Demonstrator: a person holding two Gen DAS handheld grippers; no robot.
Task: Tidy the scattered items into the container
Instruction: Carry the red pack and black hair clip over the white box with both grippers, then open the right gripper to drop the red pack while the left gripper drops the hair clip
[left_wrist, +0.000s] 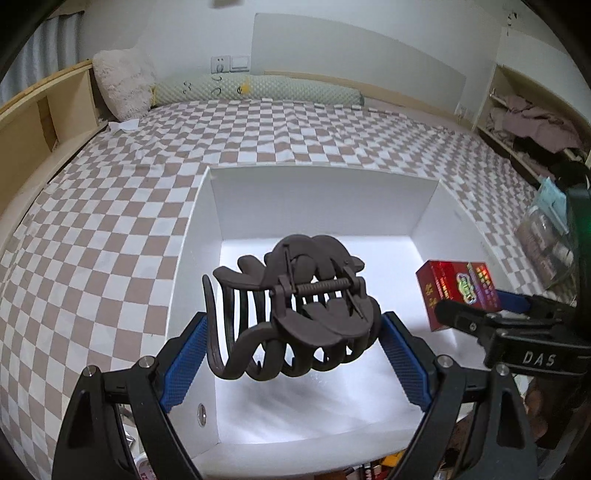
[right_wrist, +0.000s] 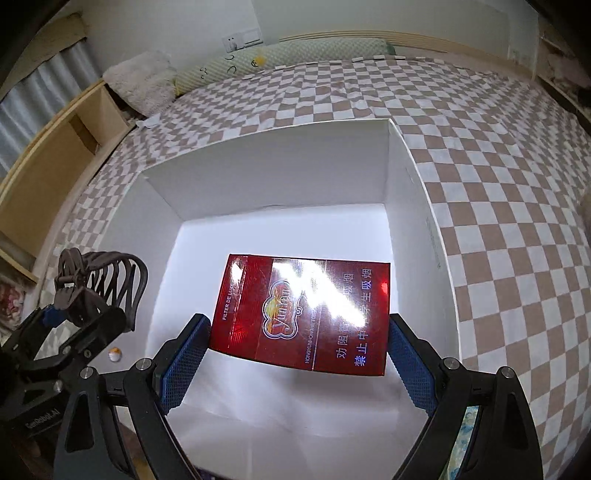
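A white open box (left_wrist: 207, 236) sits on the checkered bed; it also shows in the right wrist view (right_wrist: 266, 173). My left gripper (left_wrist: 293, 332) is shut on a dark brown hair claw clip (left_wrist: 291, 310) and holds it above the box interior. My right gripper (right_wrist: 297, 332) is shut on a red cigarette pack (right_wrist: 306, 314) and holds it above the box floor. The right gripper with the pack (left_wrist: 458, 291) shows at the right of the left wrist view. The left gripper with the clip (right_wrist: 99, 280) shows at the left of the right wrist view.
The checkered bedsheet (left_wrist: 110, 206) surrounds the box. A fluffy pillow (left_wrist: 123, 85) and a long green bolster (left_wrist: 258, 90) lie at the headboard. Wooden shelving (left_wrist: 33, 122) runs along the left; a shelf with clothes (left_wrist: 528, 122) stands at the right.
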